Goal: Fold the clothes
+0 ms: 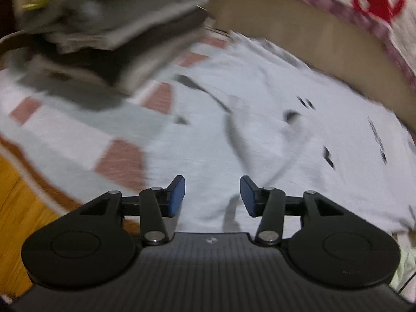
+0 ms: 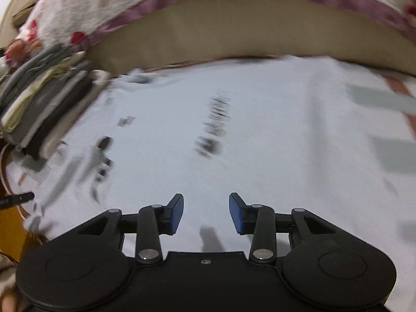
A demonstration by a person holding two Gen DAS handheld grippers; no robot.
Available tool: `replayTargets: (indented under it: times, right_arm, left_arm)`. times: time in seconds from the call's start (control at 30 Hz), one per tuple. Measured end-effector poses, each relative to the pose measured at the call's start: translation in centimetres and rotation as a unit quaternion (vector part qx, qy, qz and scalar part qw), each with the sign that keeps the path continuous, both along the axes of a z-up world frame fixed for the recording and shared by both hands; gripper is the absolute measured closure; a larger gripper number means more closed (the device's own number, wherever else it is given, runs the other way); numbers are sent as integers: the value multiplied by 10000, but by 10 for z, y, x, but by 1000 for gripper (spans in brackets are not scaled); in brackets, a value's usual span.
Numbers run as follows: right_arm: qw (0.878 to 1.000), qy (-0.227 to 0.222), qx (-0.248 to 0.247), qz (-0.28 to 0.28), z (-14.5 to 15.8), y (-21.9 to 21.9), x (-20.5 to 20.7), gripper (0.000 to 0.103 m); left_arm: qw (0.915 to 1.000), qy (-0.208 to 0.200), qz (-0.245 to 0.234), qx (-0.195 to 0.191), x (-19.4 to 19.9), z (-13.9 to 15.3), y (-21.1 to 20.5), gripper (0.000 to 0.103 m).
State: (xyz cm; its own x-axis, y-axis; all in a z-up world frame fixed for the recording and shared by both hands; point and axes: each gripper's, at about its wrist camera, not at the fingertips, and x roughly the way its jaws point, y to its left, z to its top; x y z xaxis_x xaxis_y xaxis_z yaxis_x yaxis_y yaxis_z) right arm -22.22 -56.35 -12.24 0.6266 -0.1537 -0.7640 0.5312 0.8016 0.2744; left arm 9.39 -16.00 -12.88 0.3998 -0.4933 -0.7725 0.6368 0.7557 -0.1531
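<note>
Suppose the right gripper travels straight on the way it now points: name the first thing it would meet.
Most likely the white printed T-shirt spread flat ahead of the open right gripper. Nothing lies between them, though motion blur leaves depth uncertain.

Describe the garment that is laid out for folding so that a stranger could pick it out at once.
On the checked mat beside the beige sofa base, a white T-shirt lies spread flat under both open grippers. Unlike the stack of folded grey and dark clothes next to it, it is unfolded and bears dark print.
</note>
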Motion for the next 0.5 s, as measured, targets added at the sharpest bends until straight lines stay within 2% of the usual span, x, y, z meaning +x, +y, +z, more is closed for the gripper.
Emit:
replayTargets:
  times: [0.1, 0.17, 0.27, 0.4, 0.5]
  right_arm:
    - [9990, 270, -132, -326, -2, 2, -51, 56]
    - [9980, 421, -138, -456, -5, 3, -81, 49]
    - [9943, 604, -184, -861, -10, -8, -106, 48]
    - [9866, 810, -245, -1396, -15, -23, -137, 46]
    - [9837, 537, -309, -1690, -14, -40, -132, 41]
  left_arm:
    - [9991, -161, -326, 212, 3, 4, -26, 55]
    - [9980, -139, -611, 96, -1, 10, -41, 54]
    - [9941, 45, -1079, -46, -14, 10, -69, 53]
    - [9874, -497, -1491, 212, -33, -4, -111, 44]
    - [9836, -725, -1607, 377, -34, -17, -137, 43]
